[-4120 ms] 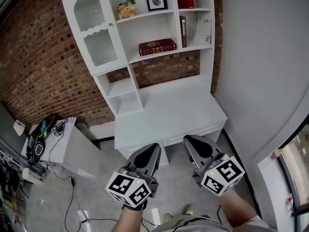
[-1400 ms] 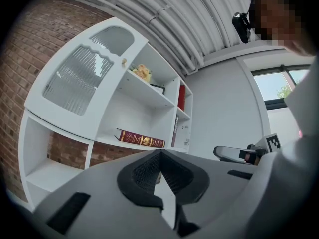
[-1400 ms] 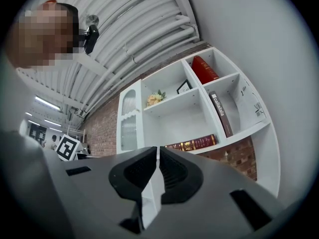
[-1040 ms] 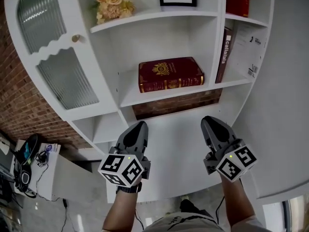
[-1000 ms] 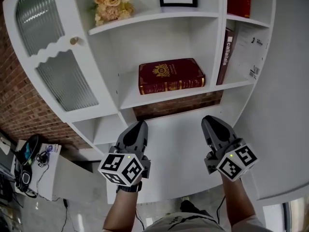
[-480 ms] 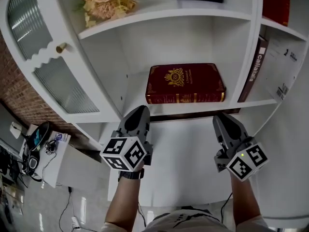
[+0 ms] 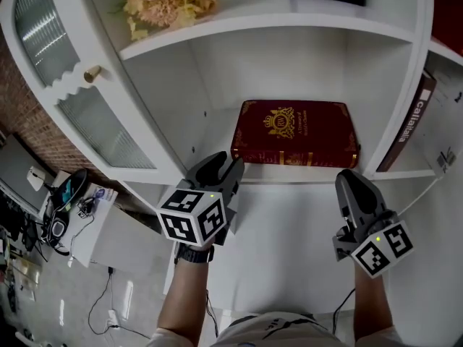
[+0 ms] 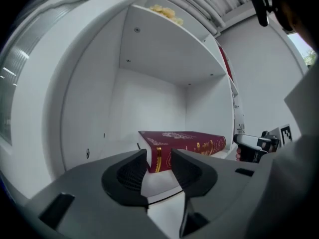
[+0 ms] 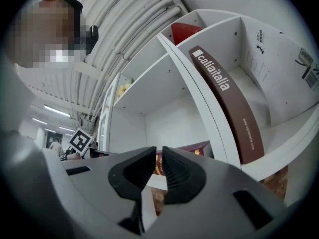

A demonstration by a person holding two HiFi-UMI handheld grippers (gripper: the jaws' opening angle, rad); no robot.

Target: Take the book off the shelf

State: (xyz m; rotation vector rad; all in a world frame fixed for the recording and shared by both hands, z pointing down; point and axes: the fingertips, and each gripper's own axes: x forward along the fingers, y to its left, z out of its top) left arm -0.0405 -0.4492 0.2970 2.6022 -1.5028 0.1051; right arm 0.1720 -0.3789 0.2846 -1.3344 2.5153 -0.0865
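Both grippers have come nearer the thick maroon hardcover book (image 7: 296,132) with gold crest, flat at twelve o'clock; my left gripper (image 7: 224,168) has just been opening, empty; my right gripper (image 7: 353,186) is pinched closed.

Brick wall (image 7: 16,101) at left edge; white cabinet door (image 7: 43,31) with ribbed glass upper left; grey floor (image 7: 69,306), cables (image 7: 110,295), small white side table (image 7: 116,241) lower left.

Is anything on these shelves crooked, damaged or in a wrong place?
Nothing is damaged or spilled. Only the brown book at the right leans tilted, not upright; the red book lies flat.
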